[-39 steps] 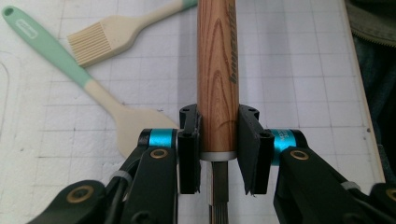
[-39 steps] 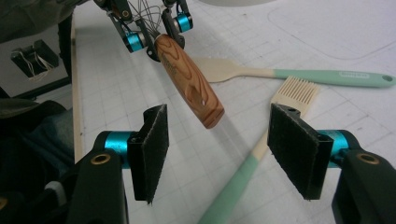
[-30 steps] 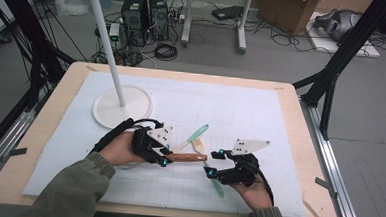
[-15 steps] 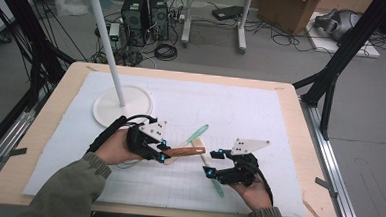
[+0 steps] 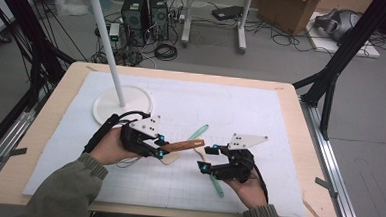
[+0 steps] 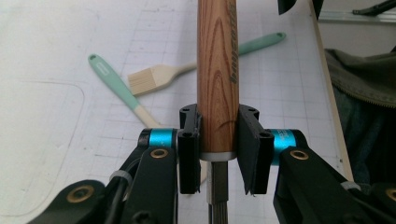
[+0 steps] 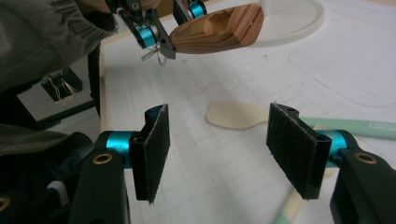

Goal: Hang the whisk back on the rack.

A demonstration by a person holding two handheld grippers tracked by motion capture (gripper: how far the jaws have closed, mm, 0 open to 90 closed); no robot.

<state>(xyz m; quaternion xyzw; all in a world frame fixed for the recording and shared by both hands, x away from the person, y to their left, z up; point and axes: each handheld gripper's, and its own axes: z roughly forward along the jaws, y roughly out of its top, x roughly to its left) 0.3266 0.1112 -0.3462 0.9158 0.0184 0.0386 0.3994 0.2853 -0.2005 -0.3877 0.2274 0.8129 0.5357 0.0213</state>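
At the left of the high view, a white round-based pole stand (image 5: 122,105) sits on the white gridded mat (image 5: 260,117). Just right of it, the left gripper (image 5: 160,146) clamps its jaws on a brown wooden-handled whisk (image 5: 183,146), held above the mat with the handle pointing right. Below it lie a mint-handled pastry brush (image 6: 159,77) and a mint-handled cream spatula (image 7: 243,115). Farther right, the right gripper (image 5: 204,159) hovers with jaws apart and empty, over the spatula.
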